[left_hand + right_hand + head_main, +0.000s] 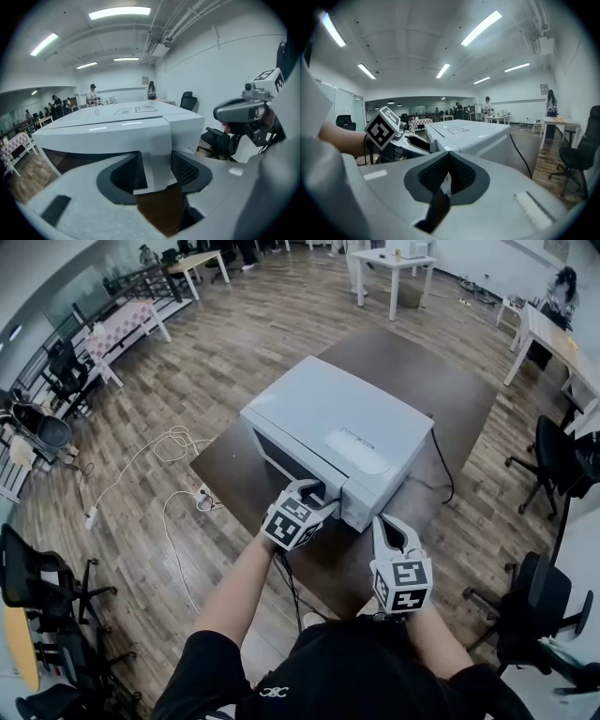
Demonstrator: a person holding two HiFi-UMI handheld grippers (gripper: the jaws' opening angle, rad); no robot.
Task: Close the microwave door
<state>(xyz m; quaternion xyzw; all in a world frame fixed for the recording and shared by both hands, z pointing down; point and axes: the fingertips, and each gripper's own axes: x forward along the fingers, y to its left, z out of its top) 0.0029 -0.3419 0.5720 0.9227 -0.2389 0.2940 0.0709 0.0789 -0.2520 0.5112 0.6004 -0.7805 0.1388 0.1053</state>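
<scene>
Right now we hold the left gripper (315, 493) at the front of the white microwave (342, 423), which sits on a dark brown table (412, 367). Its jaws stand apart, released, with the white strip (155, 154) beside the door's dark window between them; we cannot tell whether the pads touch it. The door (281, 451) looks about flush with the microwave's front. Our right gripper (394, 529) hovers just beside the microwave's near right corner, its jaws clenched together on nothing
</scene>
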